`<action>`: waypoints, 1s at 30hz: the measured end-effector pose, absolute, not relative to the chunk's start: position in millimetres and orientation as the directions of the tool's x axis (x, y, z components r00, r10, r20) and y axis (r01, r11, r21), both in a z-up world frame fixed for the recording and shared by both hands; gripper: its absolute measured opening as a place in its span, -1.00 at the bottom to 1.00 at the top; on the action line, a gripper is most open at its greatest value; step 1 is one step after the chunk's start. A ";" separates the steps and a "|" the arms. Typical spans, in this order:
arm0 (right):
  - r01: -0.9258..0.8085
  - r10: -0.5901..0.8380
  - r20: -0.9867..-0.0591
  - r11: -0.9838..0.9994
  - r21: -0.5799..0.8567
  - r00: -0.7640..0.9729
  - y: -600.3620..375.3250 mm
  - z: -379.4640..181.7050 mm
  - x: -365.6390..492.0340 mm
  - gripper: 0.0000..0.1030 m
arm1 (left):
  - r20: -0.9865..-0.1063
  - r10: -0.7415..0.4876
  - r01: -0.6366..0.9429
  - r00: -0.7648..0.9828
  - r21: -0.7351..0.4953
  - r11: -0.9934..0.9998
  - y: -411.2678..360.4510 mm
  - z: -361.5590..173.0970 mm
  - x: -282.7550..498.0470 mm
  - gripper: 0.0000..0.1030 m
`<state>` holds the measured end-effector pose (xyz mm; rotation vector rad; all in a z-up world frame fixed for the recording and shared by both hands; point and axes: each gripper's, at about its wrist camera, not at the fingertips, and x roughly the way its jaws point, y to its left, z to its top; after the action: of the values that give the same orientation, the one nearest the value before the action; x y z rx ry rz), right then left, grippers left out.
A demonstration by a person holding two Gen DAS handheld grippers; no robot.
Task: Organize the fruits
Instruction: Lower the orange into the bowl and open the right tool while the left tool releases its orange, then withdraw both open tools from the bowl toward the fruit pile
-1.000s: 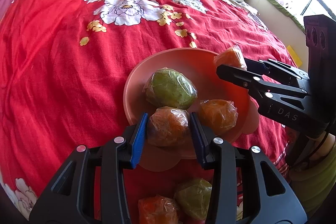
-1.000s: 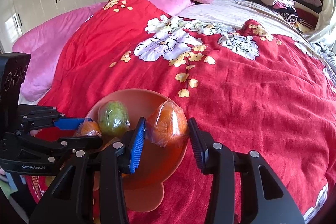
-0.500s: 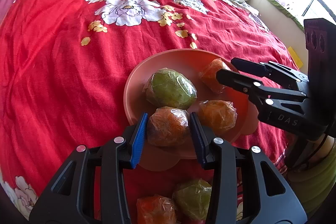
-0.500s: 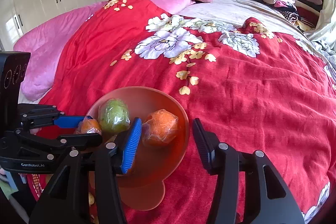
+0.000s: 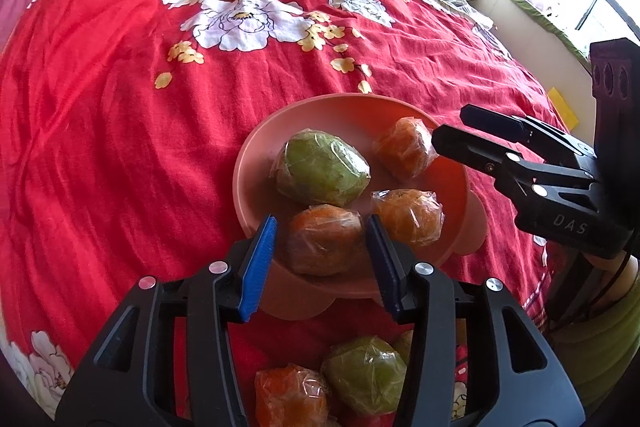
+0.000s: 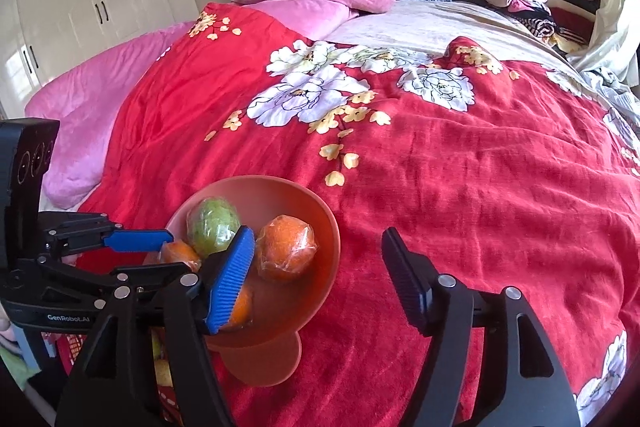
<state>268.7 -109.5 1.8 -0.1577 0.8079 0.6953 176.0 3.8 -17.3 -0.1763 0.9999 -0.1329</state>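
Fruit now sits four deep in the orange bowl (image 5: 256,163), which rests on the red floral bedspread (image 5: 100,147) near its close edge. A second ago our right gripper (image 6: 316,267) was clamped on a wrapped orange (image 6: 285,253) above the bowl; half a second ago its jaws had parted and the orange had dropped in. Now they gape wide and hold nothing, and that orange lies free at the bowl's far rim, beside the wrapped green fruit (image 5: 322,167). We take that placement as finished.

Our left gripper (image 5: 320,247) has hardly moved across the three pictures. Its blue pads (image 5: 256,263) bracket another wrapped orange (image 5: 324,241) at the bowl's near rim. A sliver of gap shows at the left pad where a second ago the pads pressed the wrap, so we judge the jaws to be letting go, though we cannot tell whether the right pad touches the wrap. A fourth wrapped orange (image 5: 408,217) lies just beside it, toward the bowl's right rim.

Two more wrapped pieces wait below the bowl at the bedspread's close edge: an orange one (image 5: 292,397) and a green one (image 5: 364,373). We reckon these are next, and the emptied right gripper is free to fetch one.
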 end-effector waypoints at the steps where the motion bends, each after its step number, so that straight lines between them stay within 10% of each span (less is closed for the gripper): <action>1: -0.624 0.509 -0.709 0.772 0.125 0.487 -109.9 2.2 268.2 0.35 | -0.822 -0.191 0.028 0.536 -0.209 0.978 4.7 -16.2 175.2 -0.25; 23: -0.557 0.460 -0.672 0.826 0.086 0.579 -130.2 16.0 242.3 0.79 | -0.772 -0.132 -0.029 0.622 -0.191 0.981 20.8 20.8 157.0 0.80; 30: -0.546 0.459 -0.652 0.834 0.082 0.603 -136.6 27.0 225.6 0.82 | -0.748 -0.122 -0.034 0.653 -0.190 0.981 25.6 36.6 146.8 0.81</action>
<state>225.6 -136.6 27.0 -0.1309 0.7158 0.5838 146.8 25.6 36.6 -0.1939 0.8595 -0.0502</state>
